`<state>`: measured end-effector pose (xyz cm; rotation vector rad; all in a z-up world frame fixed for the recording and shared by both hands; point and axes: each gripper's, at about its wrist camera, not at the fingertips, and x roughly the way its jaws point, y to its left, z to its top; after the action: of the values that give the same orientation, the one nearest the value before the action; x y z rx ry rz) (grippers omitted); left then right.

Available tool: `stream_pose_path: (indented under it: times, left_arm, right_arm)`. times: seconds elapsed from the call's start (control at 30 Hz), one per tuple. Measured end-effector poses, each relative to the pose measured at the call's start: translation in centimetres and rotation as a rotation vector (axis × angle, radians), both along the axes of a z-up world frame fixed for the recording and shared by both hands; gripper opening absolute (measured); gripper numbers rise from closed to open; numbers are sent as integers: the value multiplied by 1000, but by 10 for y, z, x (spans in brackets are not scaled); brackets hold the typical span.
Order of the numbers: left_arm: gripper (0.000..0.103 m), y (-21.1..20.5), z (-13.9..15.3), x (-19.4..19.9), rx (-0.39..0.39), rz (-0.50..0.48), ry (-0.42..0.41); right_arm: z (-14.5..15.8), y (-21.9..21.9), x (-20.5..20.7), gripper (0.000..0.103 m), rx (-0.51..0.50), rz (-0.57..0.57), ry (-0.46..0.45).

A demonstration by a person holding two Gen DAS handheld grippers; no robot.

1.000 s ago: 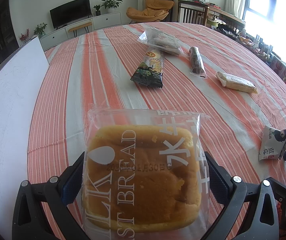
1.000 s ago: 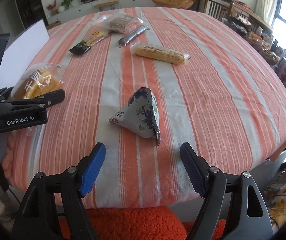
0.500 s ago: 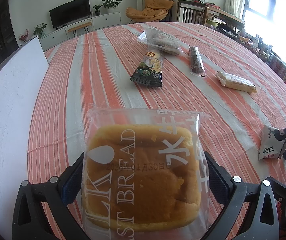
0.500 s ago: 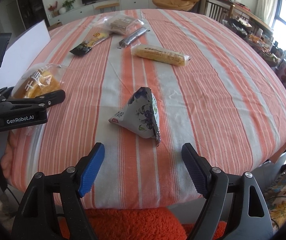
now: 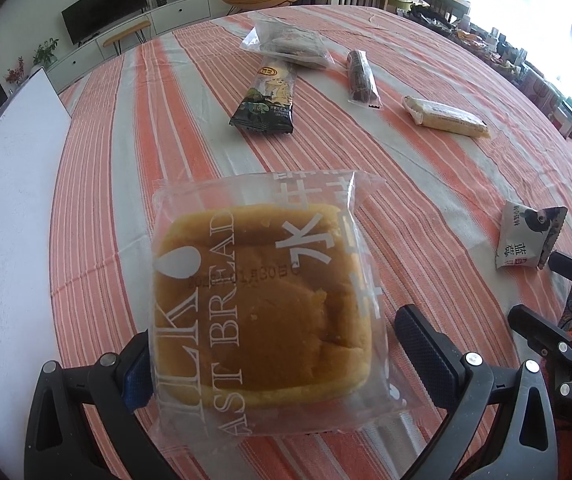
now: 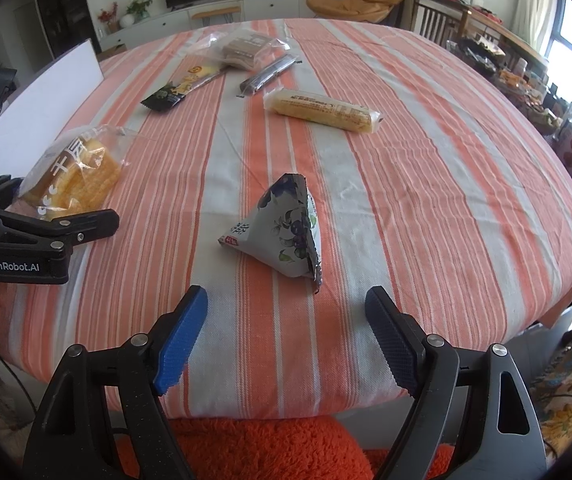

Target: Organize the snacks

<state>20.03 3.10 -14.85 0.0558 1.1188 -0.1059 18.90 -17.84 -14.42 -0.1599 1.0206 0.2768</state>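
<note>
Two grippers over striped tablecloth [image 6: 426, 184]: left gripper [image 5: 274, 344] flanking milk toast bread packet [image 5: 262, 304] at near left corner, pinch or release not determinable; right gripper [image 6: 286, 332] spread wide, empty, just short of triangular blueberry snack pouch [image 6: 282, 236] by near edge.
</note>
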Motion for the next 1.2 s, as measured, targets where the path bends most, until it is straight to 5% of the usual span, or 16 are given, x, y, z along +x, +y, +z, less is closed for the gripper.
stream_pose_path:
  times: [0.17,0.27,0.37,0.53,0.7,0.97,1.03,1.07,1.1,1.2]
  left_arm:
    - [100,-2,0,-1,1,2,-12]
    - [78,4,5,-4,-5,19,-45]
    - [71,9,9,-9,-33,24,-57]
    - [70,19,14,-28,-93,38,-58]
    - [70,27,31,-53,-141,54,-86]
    - [70,20,48,-75,-205,30,-109]
    - [70,19,53,-78,-211,20,-115]
    - [70,18,55,-79,-212,18,-119]
    - [70,20,57,-81,-214,20,-122]
    - [70,25,62,-87,-230,35,-125]
  right_arm:
    - [0,0,0,84,0,-1,0]
    - [0,0,0,84,0,0,0]
    - [0,0,0,84,0,-1,0]
    - [1,-2,-1,84,13,4,1]
    - [16,-25,-2,82,131,-25,-38]
    - [16,-1,20,80,59,76,-48]
    - [11,-2,27,73,66,71,-34]
    - [7,-2,31,47,90,83,-8]
    - [6,-3,32,40,103,91,-2]
    - [8,-3,30,31,88,94,1]
